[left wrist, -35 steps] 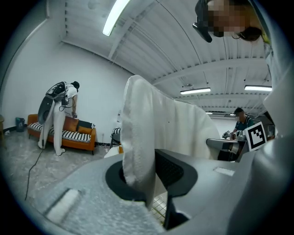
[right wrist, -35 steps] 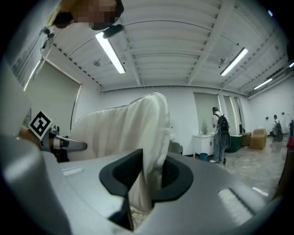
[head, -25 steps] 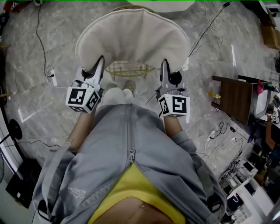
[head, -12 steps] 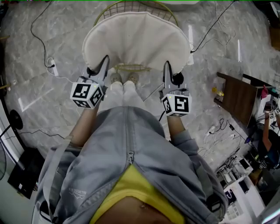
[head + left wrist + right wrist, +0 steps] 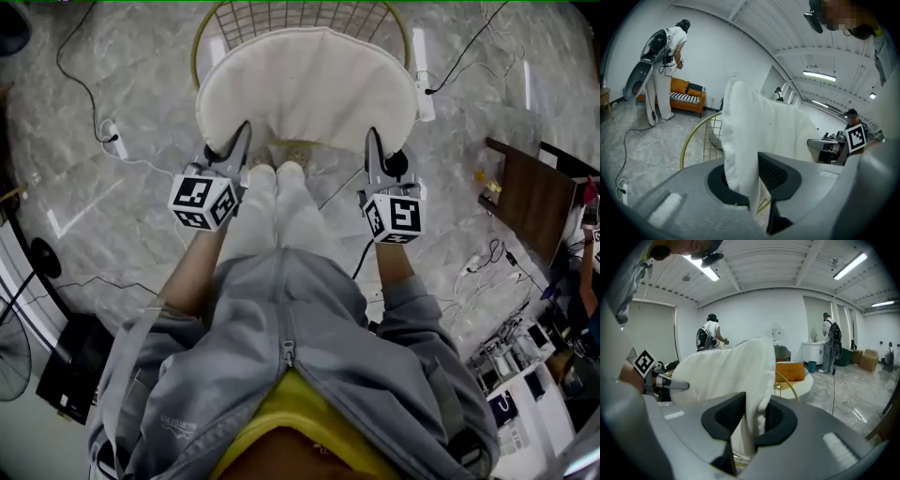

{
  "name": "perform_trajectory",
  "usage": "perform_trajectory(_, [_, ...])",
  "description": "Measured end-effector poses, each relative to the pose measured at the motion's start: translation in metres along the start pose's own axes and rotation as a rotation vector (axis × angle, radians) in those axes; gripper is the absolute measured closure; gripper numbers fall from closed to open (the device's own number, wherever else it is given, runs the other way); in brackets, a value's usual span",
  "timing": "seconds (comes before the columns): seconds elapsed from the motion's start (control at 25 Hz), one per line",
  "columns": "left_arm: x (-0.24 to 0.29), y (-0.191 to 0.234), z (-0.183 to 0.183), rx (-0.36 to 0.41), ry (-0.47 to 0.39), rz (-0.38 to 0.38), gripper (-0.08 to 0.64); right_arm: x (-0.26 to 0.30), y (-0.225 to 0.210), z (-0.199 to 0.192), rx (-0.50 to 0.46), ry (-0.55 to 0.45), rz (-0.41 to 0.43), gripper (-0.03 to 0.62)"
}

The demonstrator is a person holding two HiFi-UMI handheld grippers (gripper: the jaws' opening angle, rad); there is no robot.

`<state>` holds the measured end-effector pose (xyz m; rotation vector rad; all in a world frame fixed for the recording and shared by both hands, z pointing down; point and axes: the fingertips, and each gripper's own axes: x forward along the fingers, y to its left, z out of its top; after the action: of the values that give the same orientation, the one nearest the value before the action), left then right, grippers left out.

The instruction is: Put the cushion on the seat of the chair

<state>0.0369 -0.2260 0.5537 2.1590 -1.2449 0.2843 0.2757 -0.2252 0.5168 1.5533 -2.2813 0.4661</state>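
A white padded cushion [image 5: 307,86] hangs between my two grippers, over the gold wire chair [image 5: 298,15], whose back shows past the cushion's far edge. My left gripper [image 5: 241,133] is shut on the cushion's near left edge, and the cushion [image 5: 761,123] is pinched between its black pads. My right gripper [image 5: 371,141] is shut on the near right edge, with the cushion [image 5: 723,367] folded between its pads. The gold frame [image 5: 693,137] [image 5: 791,380] curves behind the cushion. The chair's seat is hidden under the cushion.
Cables and a white power strip [image 5: 112,141] lie on the marble floor at left. A brown table [image 5: 523,201] stands at right, a black box [image 5: 66,367] at lower left. A person [image 5: 665,70] stands by an orange sofa [image 5: 687,93]; another person [image 5: 829,341] stands farther off.
Both grippers have gone down with the cushion in them. The chair's wire back has come into view beyond the cushion's far edge. Neither grip has changed.
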Motion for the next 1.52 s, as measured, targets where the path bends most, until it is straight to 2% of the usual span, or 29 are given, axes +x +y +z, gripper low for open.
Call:
perform_trajectory(0.32, [0.038,0.027,-0.059,-0.062,0.064,0.001,0.495,0.035,-0.011,-0.063,0.006,0.074,0.003,0.525])
perform_trajectory(0.52, [0.063,0.045,-0.089,-0.068,0.118,0.011,0.495,0.062,-0.02,-0.103,0.025,0.113,-0.006,0.523])
perform_trajectory(0.76, [0.084,0.06,-0.118,-0.115,0.182,0.026,0.495,0.087,-0.029,-0.134,0.012,0.177,0.021,0.523])
perform_trajectory(0.96, [0.109,0.076,-0.142,-0.183,0.273,0.04,0.495,0.111,-0.04,-0.161,0.058,0.268,0.025,0.522])
perform_trajectory(1.16, [0.133,0.091,-0.166,-0.214,0.358,0.044,0.494,0.134,-0.049,-0.193,0.091,0.355,0.012,0.52])
perform_trajectory(1.52, [0.158,0.107,-0.198,-0.276,0.484,0.087,0.49,0.162,-0.061,-0.233,0.09,0.476,-0.003,0.514])
